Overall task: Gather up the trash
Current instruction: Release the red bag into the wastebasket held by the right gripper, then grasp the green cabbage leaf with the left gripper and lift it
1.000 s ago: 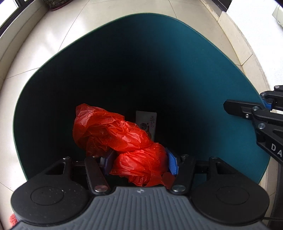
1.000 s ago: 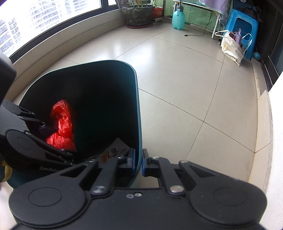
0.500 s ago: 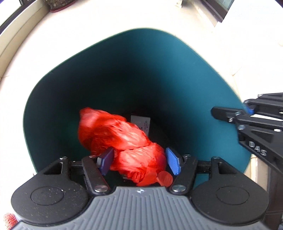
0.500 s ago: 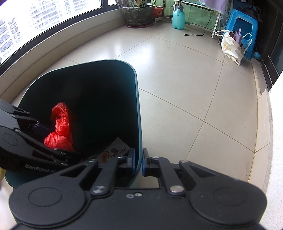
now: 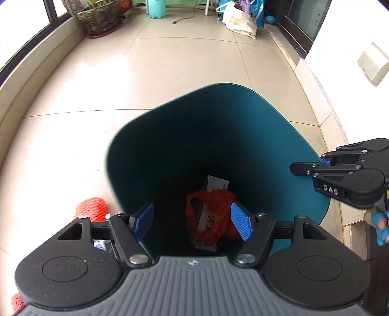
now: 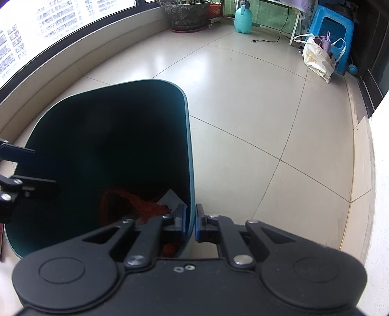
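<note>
- The red plastic bag lay crumpled at the bottom of the teal bin, down in the dark, tangled over a printed cardboard box that leaned against the inner wall.
- From the right wrist view the same bag showed only as a dull red heap in shadow, with a white corner of the box poking up beside it.
- The left gripper hovered above the bin's mouth, its jaws opening wide, blue pads well apart and nothing pressed between them; the bag sat far below, framed in the gap but not touched.
- The right gripper was clamped tight on the bin's rim, one finger inside the wall and one outside, pinching the thin teal edge.
- In the left view that right gripper reached in from the side and met the rim at the bin's right edge.
- Just outside the bin, on the tiled floor, a red foam net sleeve lay beside the left finger, and a bit of crumpled white paper peeked out behind it.
- Far back stood a potted plant, a turquoise bottle, a blue stool and a white shopping bag leaning against the stool.
</note>
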`<state>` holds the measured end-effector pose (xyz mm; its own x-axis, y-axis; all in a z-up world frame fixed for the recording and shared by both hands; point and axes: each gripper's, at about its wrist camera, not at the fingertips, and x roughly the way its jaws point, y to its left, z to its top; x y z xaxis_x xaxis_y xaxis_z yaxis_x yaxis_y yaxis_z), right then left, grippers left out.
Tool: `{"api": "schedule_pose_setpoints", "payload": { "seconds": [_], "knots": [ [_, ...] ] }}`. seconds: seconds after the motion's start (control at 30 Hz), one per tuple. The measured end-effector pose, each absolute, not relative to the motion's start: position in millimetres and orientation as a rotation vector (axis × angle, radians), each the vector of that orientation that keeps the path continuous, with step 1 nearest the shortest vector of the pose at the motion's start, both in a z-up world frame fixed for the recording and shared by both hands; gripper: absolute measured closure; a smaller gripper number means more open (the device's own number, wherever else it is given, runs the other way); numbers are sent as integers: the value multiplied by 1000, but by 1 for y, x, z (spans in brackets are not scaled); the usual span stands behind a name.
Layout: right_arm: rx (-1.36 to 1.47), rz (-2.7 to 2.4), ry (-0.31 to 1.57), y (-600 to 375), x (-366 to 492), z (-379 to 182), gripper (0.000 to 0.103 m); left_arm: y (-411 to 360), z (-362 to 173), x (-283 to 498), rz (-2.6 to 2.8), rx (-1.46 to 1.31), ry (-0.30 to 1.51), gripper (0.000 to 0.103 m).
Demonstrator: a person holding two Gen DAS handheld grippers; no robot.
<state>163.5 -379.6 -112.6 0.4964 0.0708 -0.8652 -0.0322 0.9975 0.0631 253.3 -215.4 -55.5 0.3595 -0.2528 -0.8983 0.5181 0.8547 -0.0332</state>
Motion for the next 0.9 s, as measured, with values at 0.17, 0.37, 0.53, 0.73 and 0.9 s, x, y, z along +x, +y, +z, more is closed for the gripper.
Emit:
{"api": "schedule_pose_setpoints", "payload": {
  "seconds": [0.17, 0.37, 0.53, 0.73, 0.9],
  "knots": [
    [38, 56, 1057, -380, 163, -109, 97, -172, -46, 248, -463, 238, 1087, 34],
    [16, 60, 1065, -381, 157, -110, 96, -124, -44, 241, -398, 207, 1097, 34],
    [16, 81, 1069, -387, 155, -110, 95, -75, -57, 238, -318, 152, 1130, 34],
    [0, 98, 1070, -394, 157, -113, 94, -14, -81, 249, -185, 13, 1168, 31],
    [-25, 94, 1070, -386, 154, -114, 94, 29, -118, 263, -91, -17, 1222, 27]
  ]
}}
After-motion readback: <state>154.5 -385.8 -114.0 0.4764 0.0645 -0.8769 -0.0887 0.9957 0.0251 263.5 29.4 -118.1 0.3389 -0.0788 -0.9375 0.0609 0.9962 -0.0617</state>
